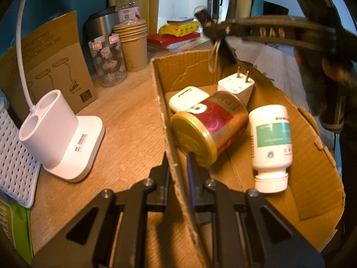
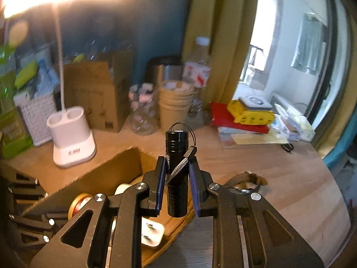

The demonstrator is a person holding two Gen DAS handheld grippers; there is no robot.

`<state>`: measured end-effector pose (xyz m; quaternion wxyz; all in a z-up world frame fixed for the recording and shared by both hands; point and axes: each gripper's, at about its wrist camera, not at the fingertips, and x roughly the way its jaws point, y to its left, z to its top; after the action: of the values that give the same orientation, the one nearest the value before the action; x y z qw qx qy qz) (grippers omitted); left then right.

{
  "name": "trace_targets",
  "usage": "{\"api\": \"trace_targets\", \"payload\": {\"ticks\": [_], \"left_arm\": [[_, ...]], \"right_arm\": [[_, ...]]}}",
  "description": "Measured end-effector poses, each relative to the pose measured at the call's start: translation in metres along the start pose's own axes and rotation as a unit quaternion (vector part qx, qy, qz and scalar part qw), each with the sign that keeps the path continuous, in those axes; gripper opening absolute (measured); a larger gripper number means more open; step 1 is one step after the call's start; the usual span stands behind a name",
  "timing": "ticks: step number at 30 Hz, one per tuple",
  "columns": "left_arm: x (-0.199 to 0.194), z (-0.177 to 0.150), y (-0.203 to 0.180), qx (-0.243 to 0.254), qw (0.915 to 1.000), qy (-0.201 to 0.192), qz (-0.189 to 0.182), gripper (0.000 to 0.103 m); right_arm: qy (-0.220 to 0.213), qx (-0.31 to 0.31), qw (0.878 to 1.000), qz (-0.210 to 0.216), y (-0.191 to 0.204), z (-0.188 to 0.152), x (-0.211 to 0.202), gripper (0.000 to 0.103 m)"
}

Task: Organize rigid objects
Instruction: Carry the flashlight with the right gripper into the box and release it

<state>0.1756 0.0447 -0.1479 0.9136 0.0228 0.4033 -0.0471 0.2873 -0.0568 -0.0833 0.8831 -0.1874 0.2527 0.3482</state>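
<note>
Left gripper [image 1: 178,174]: jaws closed on the cardboard box [image 1: 308,131] wall, lower centre. Right gripper [image 2: 176,178]: jaws clamp the black flashlight [image 2: 176,174], frame centre, above the box

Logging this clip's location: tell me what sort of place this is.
Probably a home desk in a bedroom or study: a white desk lamp, stacked paper cups and books crowd the wooden desktop beside curtains.
</note>
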Motion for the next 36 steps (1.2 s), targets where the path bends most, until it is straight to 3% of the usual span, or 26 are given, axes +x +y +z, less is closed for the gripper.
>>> {"api": "trace_targets", "payload": {"ticks": [6,17,20,28,36], "left_arm": [[0.000,0.000,-0.001,0.000,1.0000,0.000,0.000,0.015],[0.000,0.000,-0.001,0.000,1.0000,0.000,0.000,0.015],[0.000,0.000,0.000,0.000,1.0000,0.000,0.000,0.015],[-0.002,0.001,-0.001,0.001,1.0000,0.000,0.000,0.015],[-0.001,0.001,-0.001,0.001,1.0000,0.000,-0.001,0.015]], "right_arm": [[0.026,-0.041,0.999,0.012,0.020,-0.013,0.010,0.022],[0.042,-0.045,0.997,0.048,0.027,-0.018,0.012,0.022],[0.045,-0.043,0.997,0.050,0.029,-0.019,0.014,0.029],[0.048,-0.057,0.996,0.054,0.039,-0.017,0.015,0.032],[0.028,-0.015,0.999,0.030,0.015,-0.018,-0.002,0.043]]}}
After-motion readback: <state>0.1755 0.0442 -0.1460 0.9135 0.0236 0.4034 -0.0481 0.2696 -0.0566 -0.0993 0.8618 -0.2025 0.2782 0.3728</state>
